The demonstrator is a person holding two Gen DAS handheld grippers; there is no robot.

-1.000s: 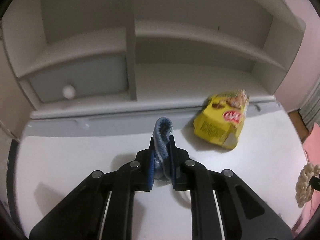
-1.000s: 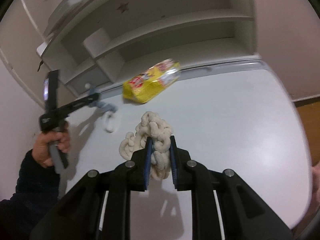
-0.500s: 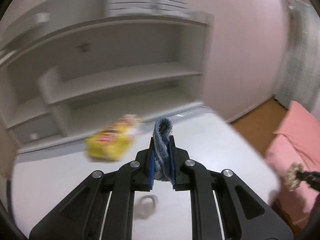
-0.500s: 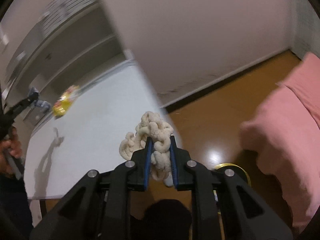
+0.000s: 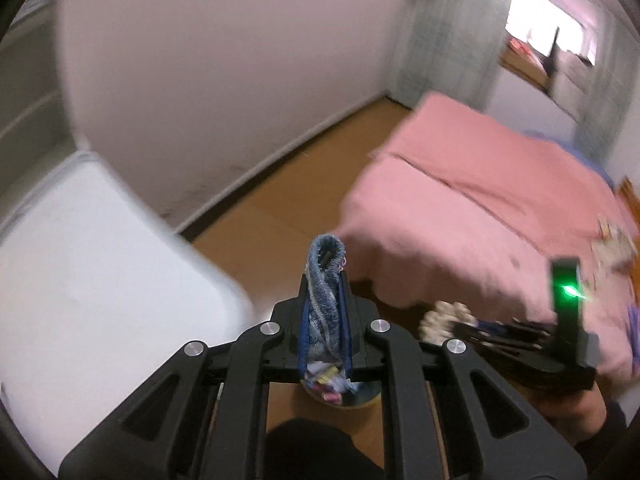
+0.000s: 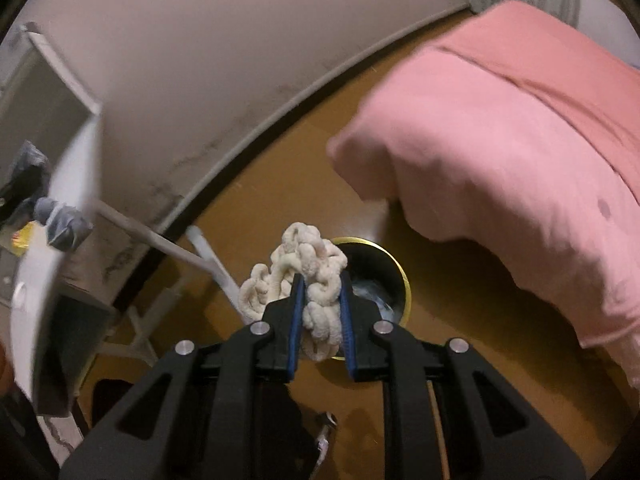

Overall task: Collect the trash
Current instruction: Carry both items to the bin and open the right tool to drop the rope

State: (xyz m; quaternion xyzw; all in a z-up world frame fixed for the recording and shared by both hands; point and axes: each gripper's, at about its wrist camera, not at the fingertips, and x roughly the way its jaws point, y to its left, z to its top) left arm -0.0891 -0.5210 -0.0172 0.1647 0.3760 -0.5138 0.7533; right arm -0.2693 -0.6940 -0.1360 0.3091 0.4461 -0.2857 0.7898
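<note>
Blue denim scrap [image 5: 325, 308] is clamped in the left gripper [image 5: 325, 320]; cream knotted cord [image 6: 316, 292] is clamped in the right gripper [image 6: 320, 312], above the gold-rimmed bin [image 6: 404, 280] on the floor.

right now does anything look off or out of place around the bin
Nothing looks spilled or damaged. The gold-rimmed bin stands upright on the floor with scraps already inside. One oddity: the items clamped in the left gripper and right gripper, a blue fabric loop and a cream knitted piece, look like cloth rather than trash.
</note>
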